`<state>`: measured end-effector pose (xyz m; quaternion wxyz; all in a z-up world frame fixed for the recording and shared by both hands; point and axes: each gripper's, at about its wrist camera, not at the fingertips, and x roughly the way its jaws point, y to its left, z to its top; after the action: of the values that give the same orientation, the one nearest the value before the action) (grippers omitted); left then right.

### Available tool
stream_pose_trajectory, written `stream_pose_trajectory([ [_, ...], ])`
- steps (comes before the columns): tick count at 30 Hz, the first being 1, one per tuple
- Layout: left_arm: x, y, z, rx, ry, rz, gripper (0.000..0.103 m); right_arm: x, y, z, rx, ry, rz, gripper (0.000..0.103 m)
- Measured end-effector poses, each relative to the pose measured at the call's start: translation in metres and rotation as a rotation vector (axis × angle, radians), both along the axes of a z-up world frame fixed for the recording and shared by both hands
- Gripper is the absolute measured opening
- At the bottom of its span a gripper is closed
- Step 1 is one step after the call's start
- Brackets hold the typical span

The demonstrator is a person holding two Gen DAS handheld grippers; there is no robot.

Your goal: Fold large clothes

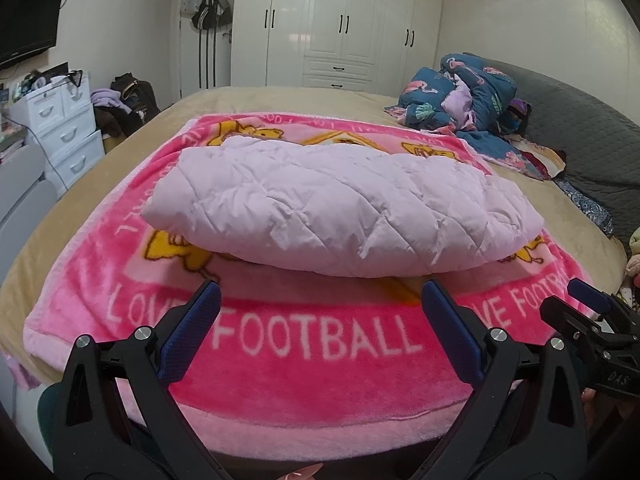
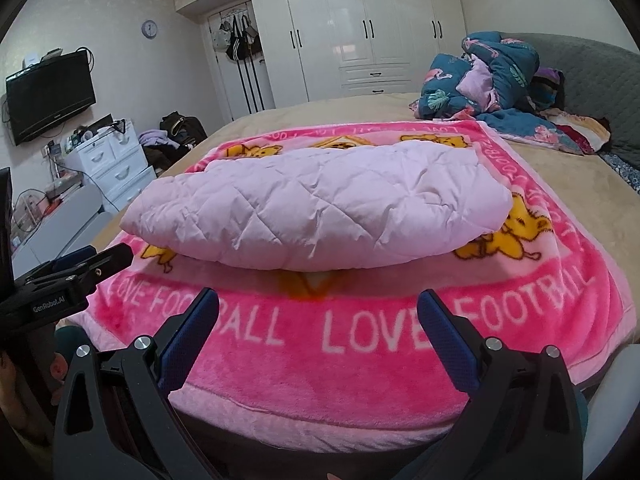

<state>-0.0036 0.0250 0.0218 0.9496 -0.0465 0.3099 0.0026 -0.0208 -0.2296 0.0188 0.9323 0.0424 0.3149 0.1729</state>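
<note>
both tongs [image 1: 320, 296] [image 2: 318, 302] spread empty, folded lilac coat [image 1: 336, 208], television [image 2: 50, 96] whole only rightward

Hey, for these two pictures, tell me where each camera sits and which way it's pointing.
Left wrist view: on the left gripper, facing across the bed at the folded pale pink quilted garment; its open jaws show, the right gripper at the right edge.
Right wrist view: on the right gripper, same direction; open jaws show, the left gripper at the left edge.
Shared: garment, pink football blanket, white wardrobe.
</note>
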Motion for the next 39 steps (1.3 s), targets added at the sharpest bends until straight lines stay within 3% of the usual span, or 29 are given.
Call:
stream_pose_trajectory([
  [39,0.0019,0.0015,0.0013,0.000,0.007,0.001,0.094,-0.0028,-0.0014,0.0039,-0.018,-0.023,-0.015,0.099],
])
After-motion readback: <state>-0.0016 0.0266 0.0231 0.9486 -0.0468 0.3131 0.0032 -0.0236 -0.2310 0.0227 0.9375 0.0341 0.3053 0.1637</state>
